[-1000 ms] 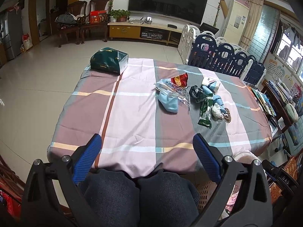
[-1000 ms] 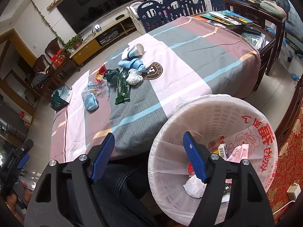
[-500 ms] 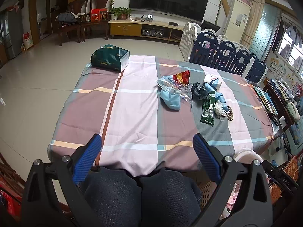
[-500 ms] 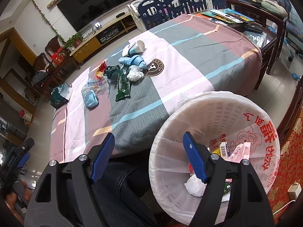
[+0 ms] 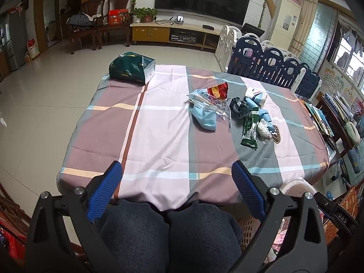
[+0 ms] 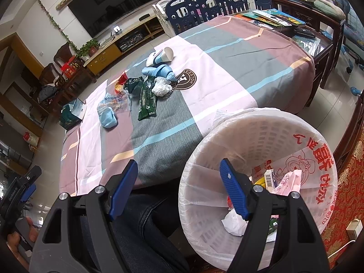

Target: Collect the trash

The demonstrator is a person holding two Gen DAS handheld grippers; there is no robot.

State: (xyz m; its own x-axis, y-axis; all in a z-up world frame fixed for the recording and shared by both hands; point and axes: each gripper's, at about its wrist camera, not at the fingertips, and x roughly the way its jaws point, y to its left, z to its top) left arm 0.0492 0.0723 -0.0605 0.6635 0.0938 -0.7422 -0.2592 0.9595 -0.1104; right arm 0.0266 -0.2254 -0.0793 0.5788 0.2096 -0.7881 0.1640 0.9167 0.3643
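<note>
Nothing much changes: my left gripper (image 5: 176, 177) and right gripper (image 6: 178, 177) stay parked at the near bench (image 5: 159, 136) edge, fingers spread, empty. Trash pile (image 5: 229, 113) sits far right, untouched; bin (image 6: 257, 136) waits right.

— How is the light?
— Bright, even daylight, coming from the windows (image 5: 348, 54) on the right of the left wrist view. The floor (image 5: 45, 104) shows a soft sheen, and shadows on the bench (image 5: 159, 136) are faint.
— Sharpness?
— Both views are crisp, with no motion blur. Straight lines bow strongly toward the edges, and the corners go black.
</note>
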